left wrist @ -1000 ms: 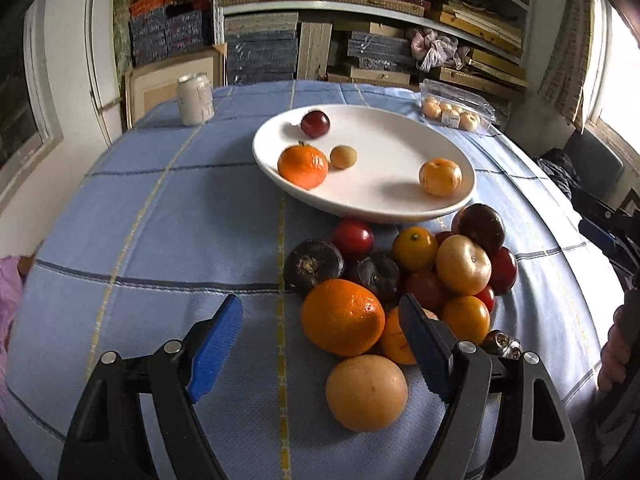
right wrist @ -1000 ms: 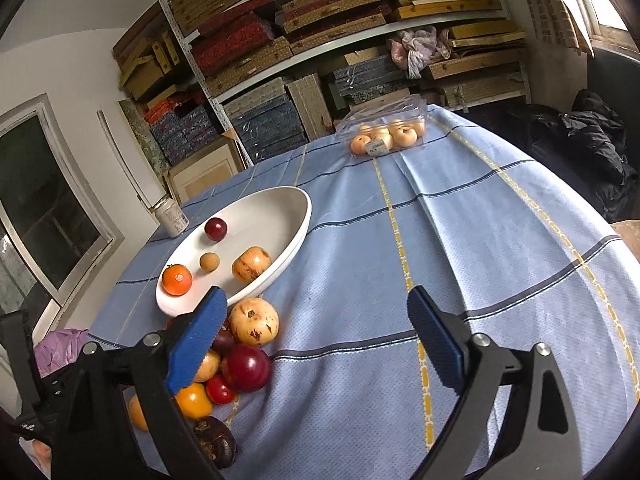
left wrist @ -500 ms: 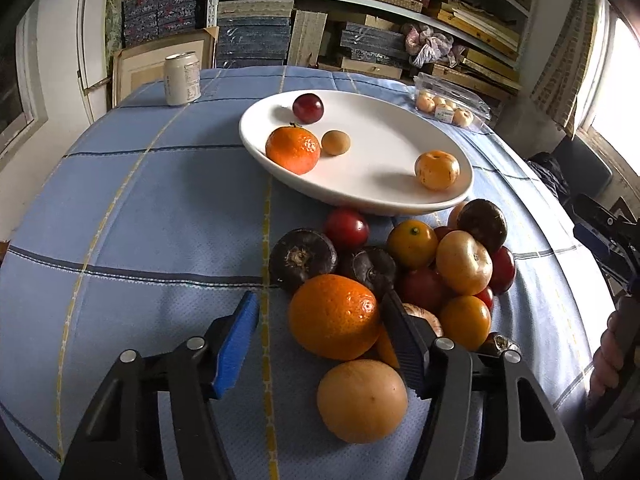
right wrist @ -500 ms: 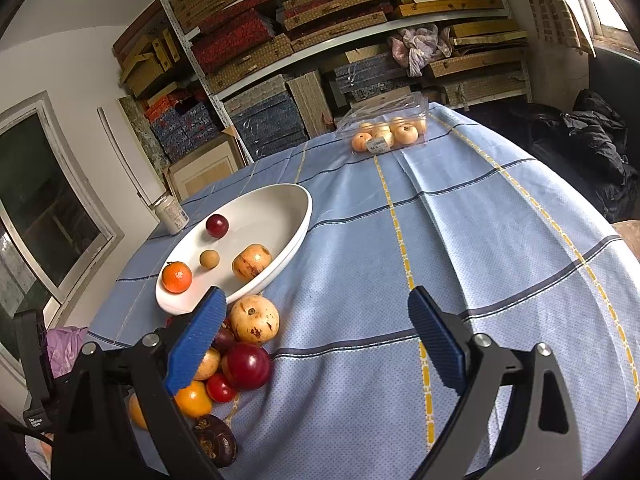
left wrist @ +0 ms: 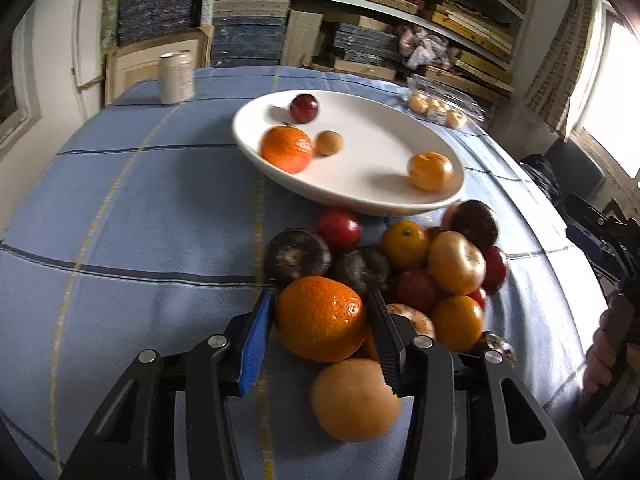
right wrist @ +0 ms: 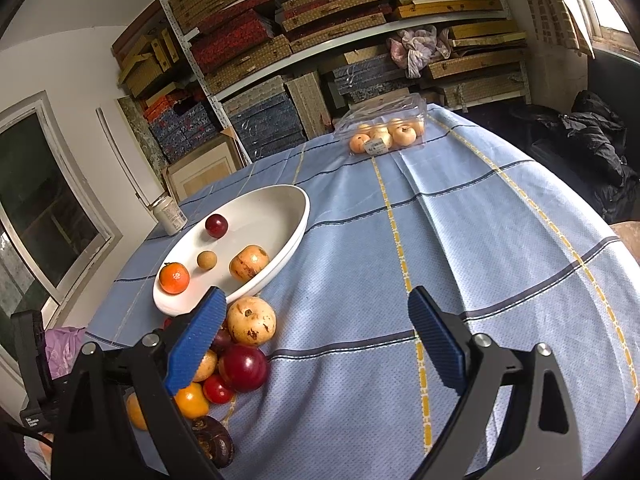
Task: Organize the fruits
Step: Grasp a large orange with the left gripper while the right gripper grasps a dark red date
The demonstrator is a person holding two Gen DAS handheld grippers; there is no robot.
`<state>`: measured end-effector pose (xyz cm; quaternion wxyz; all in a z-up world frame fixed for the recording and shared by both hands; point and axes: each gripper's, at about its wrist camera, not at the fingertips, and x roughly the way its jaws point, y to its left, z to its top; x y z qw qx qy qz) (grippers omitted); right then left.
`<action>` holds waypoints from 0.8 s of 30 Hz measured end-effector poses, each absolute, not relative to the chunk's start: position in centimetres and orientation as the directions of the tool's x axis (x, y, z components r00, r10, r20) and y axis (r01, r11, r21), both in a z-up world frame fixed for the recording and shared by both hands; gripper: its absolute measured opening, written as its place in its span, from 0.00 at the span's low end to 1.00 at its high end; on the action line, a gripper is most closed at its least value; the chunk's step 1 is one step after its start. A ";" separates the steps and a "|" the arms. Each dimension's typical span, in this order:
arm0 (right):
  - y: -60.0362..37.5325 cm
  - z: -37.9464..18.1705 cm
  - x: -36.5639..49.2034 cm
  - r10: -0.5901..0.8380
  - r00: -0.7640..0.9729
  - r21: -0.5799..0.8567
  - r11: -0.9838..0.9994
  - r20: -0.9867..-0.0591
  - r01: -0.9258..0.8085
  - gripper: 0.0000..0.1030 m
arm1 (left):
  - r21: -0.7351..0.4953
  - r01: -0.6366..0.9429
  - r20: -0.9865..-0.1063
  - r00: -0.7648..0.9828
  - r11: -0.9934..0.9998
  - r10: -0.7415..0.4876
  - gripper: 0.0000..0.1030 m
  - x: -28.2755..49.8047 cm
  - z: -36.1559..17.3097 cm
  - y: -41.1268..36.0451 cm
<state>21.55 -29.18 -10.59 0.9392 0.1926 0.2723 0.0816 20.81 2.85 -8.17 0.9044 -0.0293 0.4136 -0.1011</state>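
1. Nearest, the left gripper (left wrist: pixel 322 322) has just been closing its jaws around the big orange (left wrist: pixel 320 318); both blue pads sit against its sides, so it is gripped.
2. That orange rests at the near edge of the fruit pile (left wrist: pixel 420 272), on the blue cloth (left wrist: pixel 140 208), on the near side of the white dish (left wrist: pixel 360 196).
3. Just nearer than the orange lies a pale yellow fruit (left wrist: pixel 354 398), under the left gripper's right finger.
4. The pile, between the orange and the dish, holds dark purple, red, yellow and orange fruits touching one another.
5. The right gripper (right wrist: pixel 316 340) hangs with jaws wide apart and nothing between them, over bare cloth to the right of the dish.
6. In the dish lie a tangerine (left wrist: pixel 287 149), a small tan fruit (left wrist: pixel 329 142), a red plum (left wrist: pixel 304 108) and a yellow-orange fruit (left wrist: pixel 430 171), all apart from each other.
7. Beyond the dish to the left stands a can (left wrist: pixel 175 77), upright.
8. Beyond the dish to the right sits a clear box (right wrist: pixel 384 128) of pale fruit.
9. Farthest, behind the table, shelves (right wrist: pixel 320 40) carry stacked boxes.
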 end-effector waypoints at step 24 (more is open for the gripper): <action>-17.4 -10.4 23.1 0.362 0.746 0.141 0.928 -0.559 -0.345 0.38 | -0.110 0.055 -0.709 0.695 0.992 -0.117 0.46 20.3 -7.6 7.3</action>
